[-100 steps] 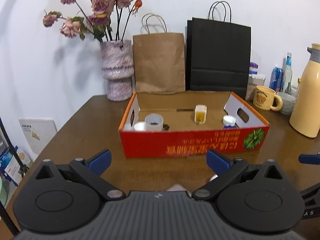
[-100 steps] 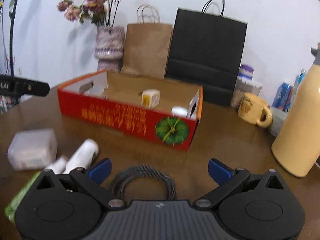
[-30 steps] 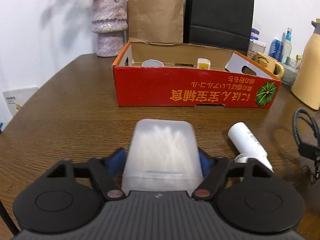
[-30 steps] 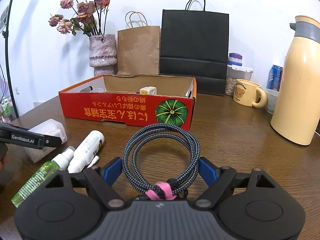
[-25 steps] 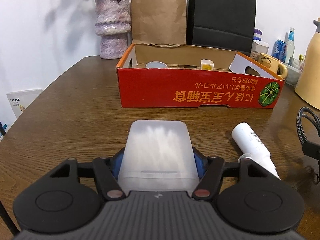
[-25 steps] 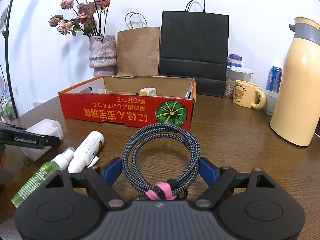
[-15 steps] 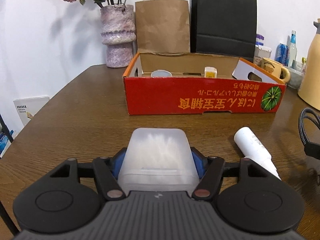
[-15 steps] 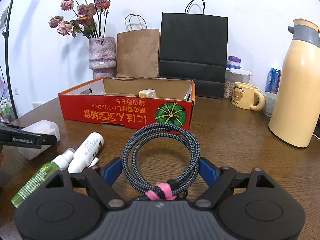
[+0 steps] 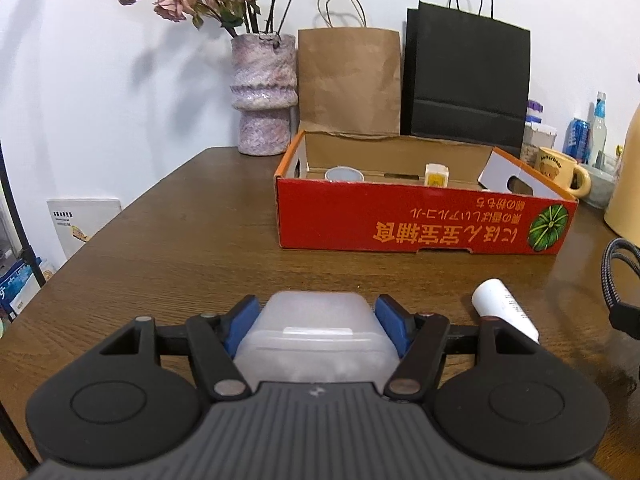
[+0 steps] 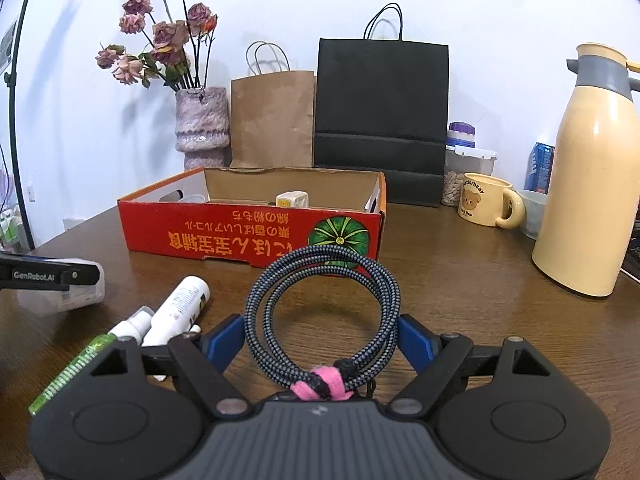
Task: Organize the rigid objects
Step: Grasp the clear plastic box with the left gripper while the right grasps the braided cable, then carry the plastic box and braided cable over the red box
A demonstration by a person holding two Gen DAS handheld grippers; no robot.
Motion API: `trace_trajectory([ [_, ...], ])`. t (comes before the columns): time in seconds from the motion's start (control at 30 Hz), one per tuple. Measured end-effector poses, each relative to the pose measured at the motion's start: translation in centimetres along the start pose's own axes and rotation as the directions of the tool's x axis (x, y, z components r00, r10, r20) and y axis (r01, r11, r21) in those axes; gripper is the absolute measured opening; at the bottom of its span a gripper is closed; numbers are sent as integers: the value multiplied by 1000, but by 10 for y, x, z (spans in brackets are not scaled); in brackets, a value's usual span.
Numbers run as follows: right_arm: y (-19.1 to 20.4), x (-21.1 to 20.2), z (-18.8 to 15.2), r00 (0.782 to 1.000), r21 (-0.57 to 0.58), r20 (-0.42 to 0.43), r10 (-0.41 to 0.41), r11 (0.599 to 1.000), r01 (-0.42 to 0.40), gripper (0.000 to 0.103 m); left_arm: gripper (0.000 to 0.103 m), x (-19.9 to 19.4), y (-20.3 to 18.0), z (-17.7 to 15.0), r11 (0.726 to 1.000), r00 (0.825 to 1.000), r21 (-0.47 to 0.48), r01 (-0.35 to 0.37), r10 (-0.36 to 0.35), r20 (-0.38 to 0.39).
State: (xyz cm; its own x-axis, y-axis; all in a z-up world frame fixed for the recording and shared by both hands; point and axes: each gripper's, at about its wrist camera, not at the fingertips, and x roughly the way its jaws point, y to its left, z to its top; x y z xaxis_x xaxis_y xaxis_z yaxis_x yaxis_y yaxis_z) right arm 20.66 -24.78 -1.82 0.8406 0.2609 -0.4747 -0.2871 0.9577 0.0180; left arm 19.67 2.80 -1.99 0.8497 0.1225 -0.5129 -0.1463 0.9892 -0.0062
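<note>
My left gripper (image 9: 316, 320) is shut on a translucent plastic box (image 9: 316, 332) and holds it above the table, short of the red cardboard box (image 9: 420, 220). My right gripper (image 10: 322, 334) is shut on a coiled braided cable (image 10: 324, 300) tied with a pink strap. The red cardboard box (image 10: 252, 232) is open-topped and holds a small yellow-white box (image 9: 436, 174) and a round white lid (image 9: 344, 174). A white bottle (image 10: 178, 310) and a green spray bottle (image 10: 80, 364) lie on the table left of my right gripper. The left gripper and its plastic box (image 10: 68, 284) show at the right wrist view's left edge.
A vase of dried roses (image 9: 264, 92), a brown paper bag (image 9: 348, 80) and a black paper bag (image 9: 466, 80) stand behind the red box. A bear mug (image 10: 486, 204), a cream thermos (image 10: 588, 184), a jar and a can stand at the right.
Both grippers have risen and tilted up a little with their loads; the left lifted the plastic box off the table. Earlier, both were open and empty.
</note>
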Motion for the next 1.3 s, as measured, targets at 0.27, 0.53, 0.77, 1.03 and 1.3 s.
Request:
trace_trajectory([
  [0.27, 4, -6, 1, 1000, 6, 25, -8, 1000, 8, 82, 66, -10, 1, 1, 1000, 1000, -22, 18, -17, 22],
  [0.53, 3, -13, 9, 999, 21, 51, -6, 1000, 5, 82, 66, -20, -2, 7, 999, 999, -25, 30, -28, 43],
  [0.77, 4, -15, 18, 998, 26, 69, -5, 1000, 3, 82, 66, -26, -11, 16, 999, 997, -6, 50, -50, 63],
  [1.03, 8, -14, 34, 996, 20, 88, -4, 1000, 2, 82, 66, -32, -20, 35, 996, 992, -1, 87, -87, 87],
  [1.3, 11, -9, 55, 993, 20, 118, -6, 1000, 4, 82, 66, -30, -31, 57, 995, 988, 4, 103, -102, 113],
])
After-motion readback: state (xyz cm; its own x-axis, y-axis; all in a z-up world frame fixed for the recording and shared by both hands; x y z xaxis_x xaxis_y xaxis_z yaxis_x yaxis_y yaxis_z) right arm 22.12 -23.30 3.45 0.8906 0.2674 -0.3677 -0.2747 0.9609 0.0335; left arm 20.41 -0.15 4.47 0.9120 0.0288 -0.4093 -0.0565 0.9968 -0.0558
